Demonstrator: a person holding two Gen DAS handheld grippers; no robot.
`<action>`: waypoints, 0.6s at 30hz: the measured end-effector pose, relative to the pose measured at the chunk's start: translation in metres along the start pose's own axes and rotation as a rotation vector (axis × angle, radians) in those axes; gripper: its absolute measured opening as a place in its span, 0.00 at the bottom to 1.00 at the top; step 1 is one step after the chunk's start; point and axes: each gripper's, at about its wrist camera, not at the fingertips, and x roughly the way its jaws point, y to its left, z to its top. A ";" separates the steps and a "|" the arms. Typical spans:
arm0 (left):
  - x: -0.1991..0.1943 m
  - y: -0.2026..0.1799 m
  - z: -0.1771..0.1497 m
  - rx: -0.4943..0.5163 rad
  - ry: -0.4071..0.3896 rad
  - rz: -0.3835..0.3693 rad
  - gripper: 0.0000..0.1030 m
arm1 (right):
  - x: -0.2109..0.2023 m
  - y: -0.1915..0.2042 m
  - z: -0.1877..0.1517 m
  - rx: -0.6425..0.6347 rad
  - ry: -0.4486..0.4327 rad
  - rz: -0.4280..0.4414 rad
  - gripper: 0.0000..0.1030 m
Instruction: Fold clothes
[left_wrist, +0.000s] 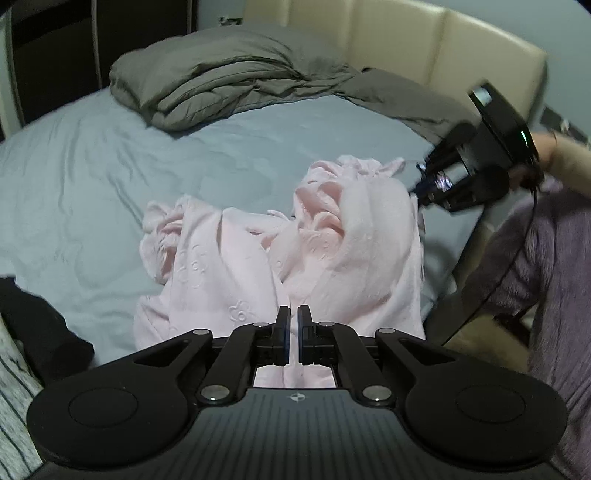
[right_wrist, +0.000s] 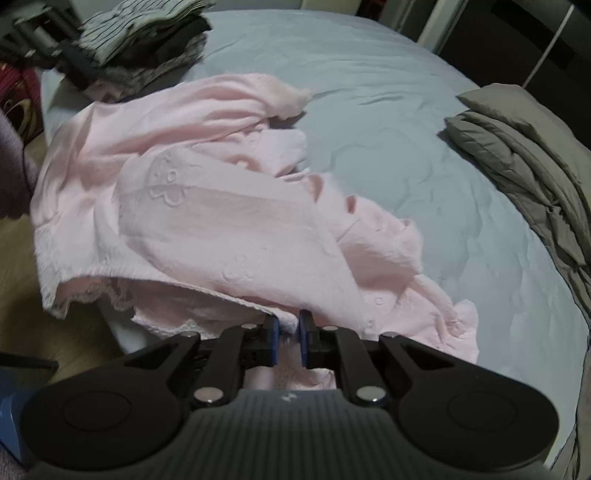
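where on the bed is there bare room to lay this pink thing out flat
The widest bare blue sheet lies between the pink garment and the grey duvet. It is crowded by the striped clothes pile at the bed's edge and along the duvet.

Bed (left_wrist: 92, 177) with grey-blue sheet, grey duvet (left_wrist: 207, 77) bunched by beige padded headboard (left_wrist: 424, 40); wood floor (right_wrist: 22, 280).
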 end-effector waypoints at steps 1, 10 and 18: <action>0.003 -0.007 -0.002 0.031 0.014 -0.008 0.05 | 0.000 -0.001 0.001 0.010 -0.004 -0.010 0.12; 0.032 -0.069 -0.022 0.309 0.143 -0.079 0.56 | 0.007 -0.007 0.011 0.047 -0.006 -0.043 0.12; 0.074 -0.107 -0.048 0.490 0.264 -0.094 0.59 | 0.011 -0.007 0.012 0.046 0.007 -0.040 0.12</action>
